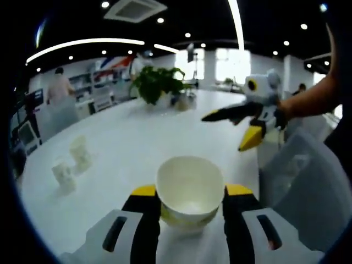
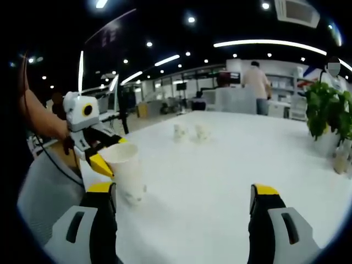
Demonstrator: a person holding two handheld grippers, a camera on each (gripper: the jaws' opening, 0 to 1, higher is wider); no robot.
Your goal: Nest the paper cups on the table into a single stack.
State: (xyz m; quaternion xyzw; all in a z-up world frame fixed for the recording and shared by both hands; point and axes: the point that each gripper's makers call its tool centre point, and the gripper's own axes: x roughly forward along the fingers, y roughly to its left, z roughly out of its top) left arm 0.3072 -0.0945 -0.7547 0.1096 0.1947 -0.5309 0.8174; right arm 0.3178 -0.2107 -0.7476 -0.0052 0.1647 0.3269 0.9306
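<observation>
Left claw (image 1: 190,202) clamped on a paper cup (image 1: 190,190), mouth up and clear of the table (image 1: 126,143) to receive another, right claw (image 2: 186,204) spread wide and empty beside that cup, two small white objects (image 1: 72,163) farther off.

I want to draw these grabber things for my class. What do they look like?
Each tool has two black jaws with bright yellow tips and a long slot in each jaw. The left tool and right tool match. Seen from the side, the right tool has a white boxy body, with a yellow ring around its round black spot. A thin dark cable hangs near the person's bare arm.
</observation>
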